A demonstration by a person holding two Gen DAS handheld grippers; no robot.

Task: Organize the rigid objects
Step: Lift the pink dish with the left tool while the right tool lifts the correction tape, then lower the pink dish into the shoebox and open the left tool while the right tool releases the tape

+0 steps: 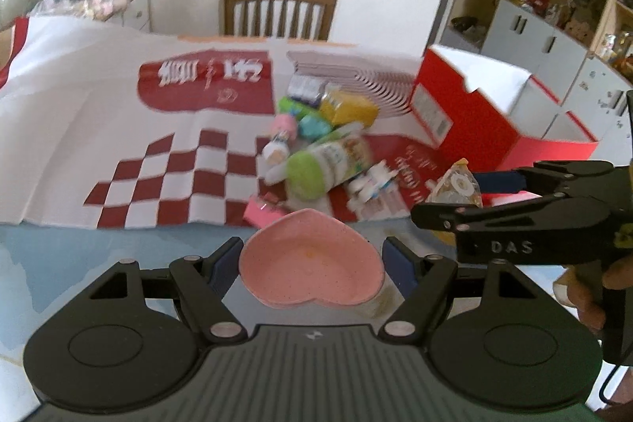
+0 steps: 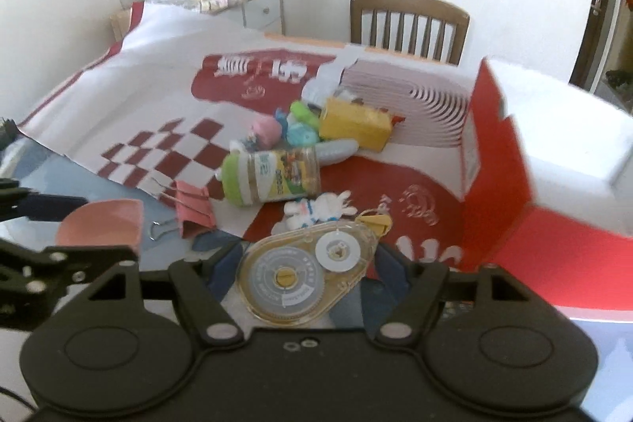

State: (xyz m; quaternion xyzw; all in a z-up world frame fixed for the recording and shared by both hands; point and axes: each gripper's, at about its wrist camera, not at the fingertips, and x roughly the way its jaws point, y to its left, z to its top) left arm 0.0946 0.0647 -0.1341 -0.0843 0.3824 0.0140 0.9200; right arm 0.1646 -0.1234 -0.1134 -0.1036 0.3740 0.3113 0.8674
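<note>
1. Pink heart-shaped dish (image 1: 312, 260) sits between the fingers of the left claw (image 1: 312, 263), held clear above the tabletop (image 1: 99, 263) at its near edge; left pad touches the rim, the right pad's contact isn't clear, so can't tell if it's a firm pinch
2. Clear tape dispenser (image 2: 304, 271) w/ yellow & white reels lies between the fingers of the right claw (image 2: 306, 275), pinched at both sides, over the near edge of the red-white printed sheet (image 2: 138, 97)
3. Right claw is also seen in the left view, just beside the dish, a person's hand (image 1: 593, 295) on its grip
4. Pink binder clip (image 2: 194, 208) at the sheet's near edge, next to the dish
5. Mid-sheet pile: green-capped jar (image 2: 273, 173) on its side, white rabbit figure (image 2: 316, 210), yellow box (image 2: 356, 125), small pastel toys
6. Open red box (image 2: 534, 165) stands toward the tabletop's right edge; wooden chair (image 2: 409, 22) behind the far edge
</note>
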